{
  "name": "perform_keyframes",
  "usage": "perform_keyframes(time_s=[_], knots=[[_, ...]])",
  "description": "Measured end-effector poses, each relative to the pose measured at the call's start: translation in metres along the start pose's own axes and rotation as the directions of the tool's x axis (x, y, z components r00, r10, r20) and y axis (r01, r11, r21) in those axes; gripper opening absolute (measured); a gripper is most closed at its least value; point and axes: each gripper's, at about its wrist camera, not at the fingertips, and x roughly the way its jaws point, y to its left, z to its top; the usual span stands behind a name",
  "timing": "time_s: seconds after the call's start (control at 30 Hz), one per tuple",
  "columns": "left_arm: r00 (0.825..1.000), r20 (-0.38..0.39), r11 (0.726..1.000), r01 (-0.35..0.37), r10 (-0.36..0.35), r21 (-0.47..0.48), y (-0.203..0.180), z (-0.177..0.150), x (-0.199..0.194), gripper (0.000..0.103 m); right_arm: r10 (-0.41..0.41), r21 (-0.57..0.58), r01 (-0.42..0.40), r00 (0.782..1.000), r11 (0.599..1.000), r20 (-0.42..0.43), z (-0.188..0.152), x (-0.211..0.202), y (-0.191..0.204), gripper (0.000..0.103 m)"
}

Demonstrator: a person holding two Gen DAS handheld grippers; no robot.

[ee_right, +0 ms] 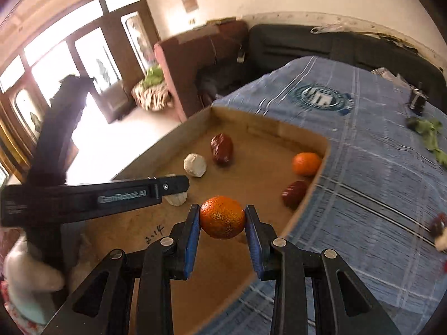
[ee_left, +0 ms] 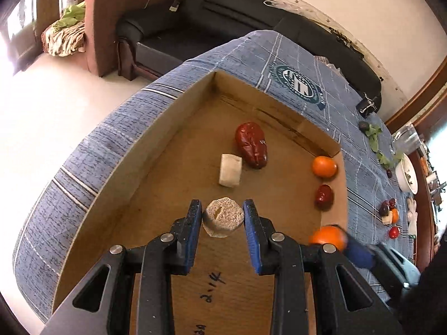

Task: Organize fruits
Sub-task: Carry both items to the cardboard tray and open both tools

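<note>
A shallow cardboard tray (ee_left: pixel 173 106) lies on the blue cloth. My left gripper (ee_left: pixel 222 217) is shut on a pale round cut piece (ee_left: pixel 222 220) low over the tray floor. In the tray lie a large red date (ee_left: pixel 251 145), a white chunk (ee_left: pixel 230 170), an orange (ee_left: pixel 324 166) and a small red date (ee_left: pixel 323 196). My right gripper (ee_right: pixel 222 220) is shut on an orange (ee_right: pixel 222 217) above the tray's near right part (ee_right: pixel 307 195); this orange also shows in the left wrist view (ee_left: pixel 328 237). The left gripper's body (ee_right: pixel 111 195) crosses the right wrist view.
More fruit pieces (ee_left: pixel 389 213) and a white bowl (ee_left: pixel 406 173) sit on the cloth (ee_left: pixel 363 145) to the right, with green leaves (ee_left: pixel 374 136). A black sofa (ee_left: pixel 223 19) and a brown armchair (ee_left: pixel 117 14) stand beyond the table edge.
</note>
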Motion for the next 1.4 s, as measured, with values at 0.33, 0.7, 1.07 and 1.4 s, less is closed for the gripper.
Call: perform_keyframes(time_s=[0.33,0.7,1.07,1.4], knots=[[0.998,0.054,0.999,0.017,-0.015,-0.031,0.007,0.000,-0.015,0.039,-0.071,-0.052,0.070,0.997,0.996,-0.031,0.001,0.027,0.009,0.037],[0.965,0.260,0.996,0.051,-0.030,-0.073,0.010,-0.021,-0.096,0.066,-0.078,-0.004,0.078,0.991,0.997,0.105,0.002,-0.030,0.005,0.059],[0.965,0.259,0.993,0.075,-0.048,-0.095,0.013,-0.042,-0.103,0.079,-0.240,0.258,0.183,0.948,0.949,0.209,-0.053,-0.147,-0.087,0.075],[0.965,0.234,0.993,0.116,-0.121,0.033,-0.049,-0.057,-0.099,0.079,-0.473,0.456,0.388,0.877,0.801,0.085,-0.131,-0.222,-0.203,0.076]])
